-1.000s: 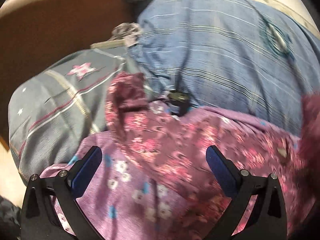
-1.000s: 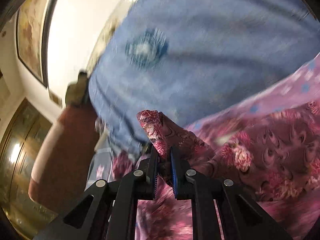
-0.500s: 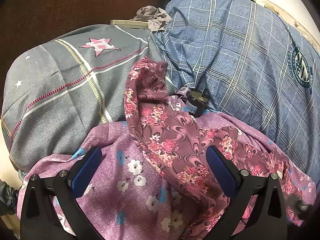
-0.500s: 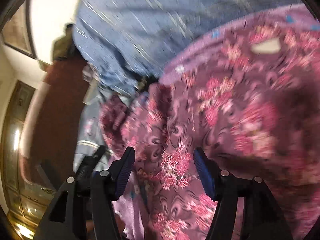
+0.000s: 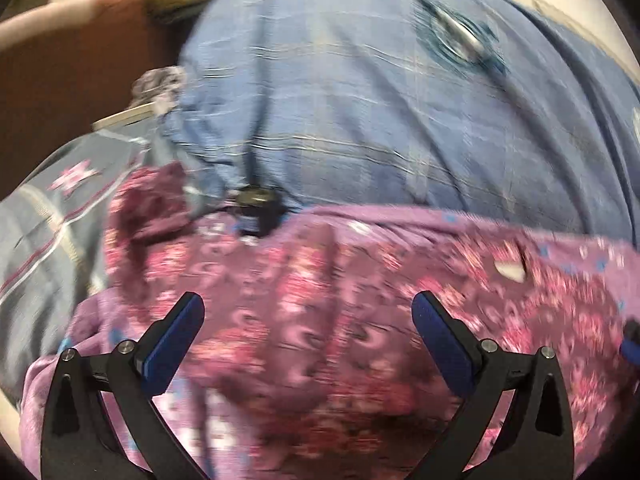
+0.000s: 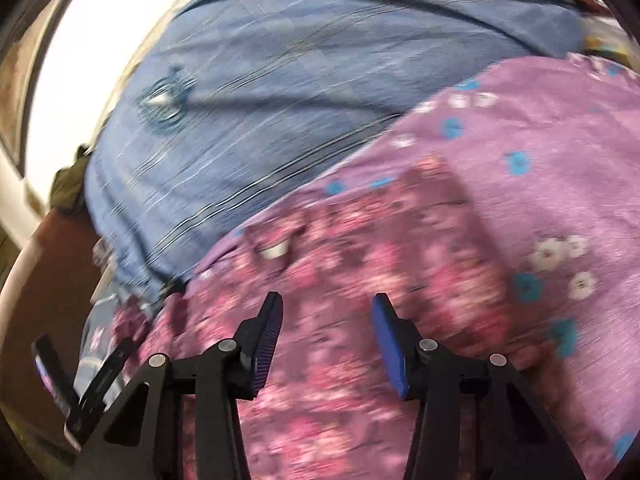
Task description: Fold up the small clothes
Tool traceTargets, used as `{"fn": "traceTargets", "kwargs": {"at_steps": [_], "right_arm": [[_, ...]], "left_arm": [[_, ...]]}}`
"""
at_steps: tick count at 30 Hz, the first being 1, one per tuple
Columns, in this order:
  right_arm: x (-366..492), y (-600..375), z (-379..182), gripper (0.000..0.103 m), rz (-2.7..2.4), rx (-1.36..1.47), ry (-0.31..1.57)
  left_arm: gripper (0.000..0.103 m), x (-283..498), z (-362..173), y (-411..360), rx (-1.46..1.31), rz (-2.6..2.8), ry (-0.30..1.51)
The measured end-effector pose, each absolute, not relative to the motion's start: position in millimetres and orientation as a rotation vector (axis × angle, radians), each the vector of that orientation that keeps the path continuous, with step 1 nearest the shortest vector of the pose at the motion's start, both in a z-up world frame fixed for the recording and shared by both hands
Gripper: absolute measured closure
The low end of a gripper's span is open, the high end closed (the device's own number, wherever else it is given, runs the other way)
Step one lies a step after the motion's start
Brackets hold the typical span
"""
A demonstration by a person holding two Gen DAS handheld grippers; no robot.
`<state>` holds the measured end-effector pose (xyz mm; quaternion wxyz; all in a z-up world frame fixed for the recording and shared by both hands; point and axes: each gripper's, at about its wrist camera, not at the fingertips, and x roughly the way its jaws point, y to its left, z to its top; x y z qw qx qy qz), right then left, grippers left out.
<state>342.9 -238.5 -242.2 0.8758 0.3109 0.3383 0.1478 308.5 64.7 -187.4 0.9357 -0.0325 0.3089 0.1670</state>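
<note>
Maroon floral cloth (image 5: 328,320) fills the lower half of both wrist views, lying on a lighter purple sheet (image 6: 540,140) printed with small white and blue flowers. That dark floral piece is the small garment I am folding. It sits directly ahead of and beneath both tools, spread over the bed, with a blue checked cover (image 5: 360,100) behind it and a grey pillow (image 5: 44,216) with a pink star off to the left.

My left tool (image 5: 308,320) is spread wide, its blue pads well apart, and nothing is caught between them. My right tool (image 6: 327,332) is also parted, a little narrower, and likewise holds nothing; the cloth lies below the gap rather than in it. Both views are smeared with motion, so I cannot tell whether either tool touches the fabric.

As for progress, I judge the fold to be under way but not finished. From the right wrist the garment shows a fairly straight far edge and right side, which suggests it has been laid flat or doubled once. At the left, though, one end (image 5: 148,204) is bunched and standing up near a small black object (image 5: 256,208) at the edge of the blue cover. That loose end needs flattening or turning in, and at least one more fold seems to be left.
</note>
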Motion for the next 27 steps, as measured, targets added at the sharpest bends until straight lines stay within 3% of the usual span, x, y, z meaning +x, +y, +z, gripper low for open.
{"fn": "traceTargets", "kwargs": {"at_steps": [2,4,5,16,27], "right_arm": [[353,-247,-254,0.056,0.274,0.666,0.743],[371,-254,-278,0.064,0.2,0.677,0.88],[371,-256,-279,0.064,0.203,0.69,0.862],[348,-227,-243,0.056,0.329,0.577,0.754],[335,-165,-247,0.056,0.447,0.414,0.815]], "left_arm": [[0.0,325,-205,55,-0.001,0.367,0.732],[0.0,343,-233,51,0.038,0.386,0.888],[0.0,345,-239,53,0.021,0.393,0.905],[0.0,291,-163,119,-0.198,0.603,0.588],[0.0,243,-165,287,-0.423,0.981,0.505]]}}
